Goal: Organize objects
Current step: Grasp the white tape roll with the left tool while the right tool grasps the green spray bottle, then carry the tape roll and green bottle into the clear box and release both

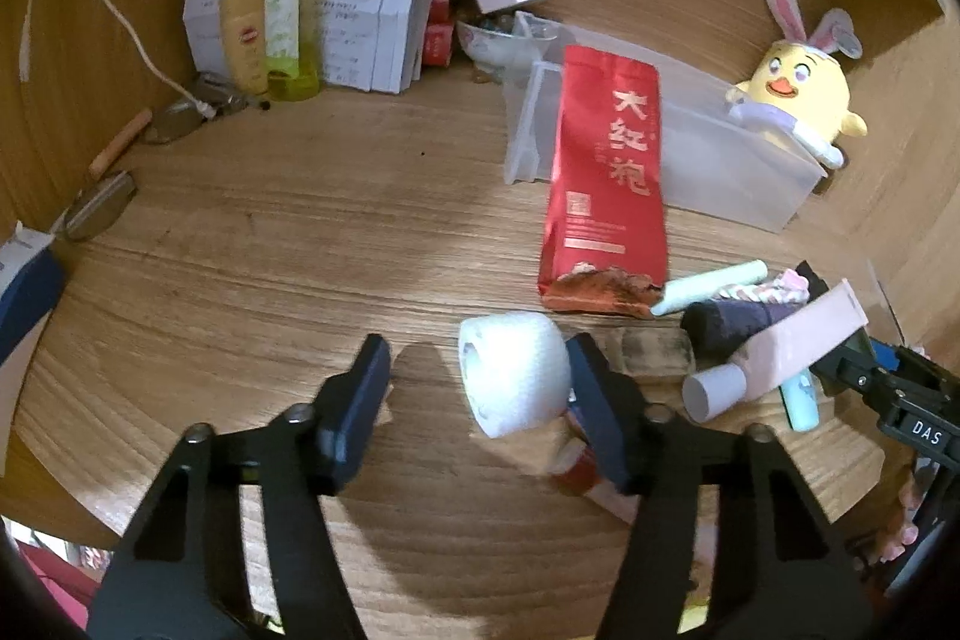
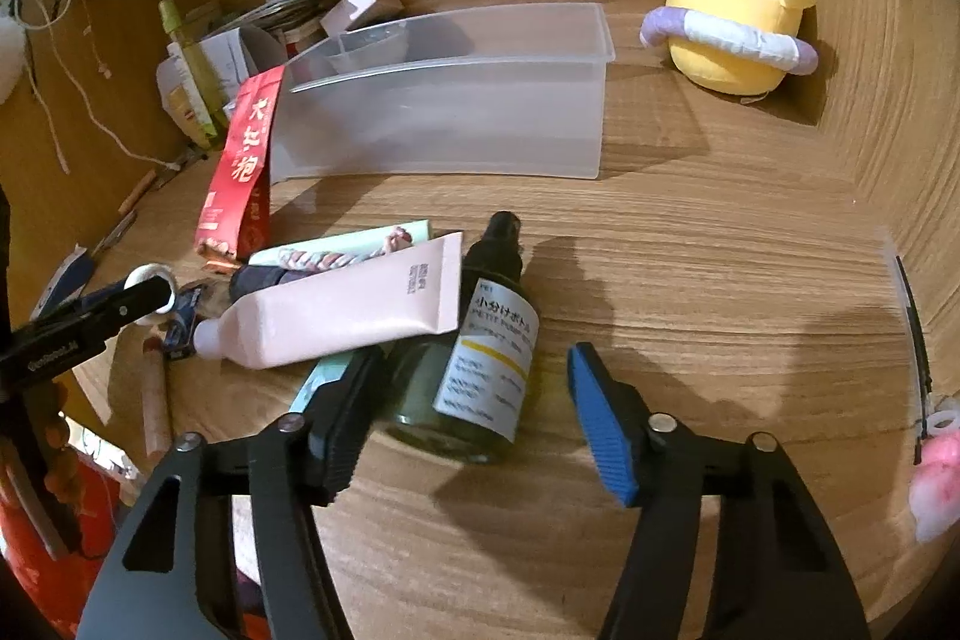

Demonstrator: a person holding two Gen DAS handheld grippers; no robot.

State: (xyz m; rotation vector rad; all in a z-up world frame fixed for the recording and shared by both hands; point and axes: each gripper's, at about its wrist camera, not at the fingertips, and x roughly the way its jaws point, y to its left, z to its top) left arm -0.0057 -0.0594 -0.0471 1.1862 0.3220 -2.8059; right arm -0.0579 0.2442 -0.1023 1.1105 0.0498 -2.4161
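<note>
- Left hand-held gripper [image 1: 477, 388]: jaws apart around a white tape roll [image 1: 514, 372], one pad touching, not clamped.
- Right hand-held gripper [image 2: 471, 388]: unclenched, straddling a dark glass spray bottle [image 2: 480, 346] on the wood-grain worktop [image 2: 690, 250], near the frosted plastic bin [image 2: 444, 124].

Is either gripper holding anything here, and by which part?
Nothing is gripped yet. The white roll sits between the left gripper's fingers, the dark bottle between the right gripper's.

Wooden desk [image 1: 240, 244] — bin [image 2: 456, 124], tubes, bottle [image 2: 474, 358].
</note>
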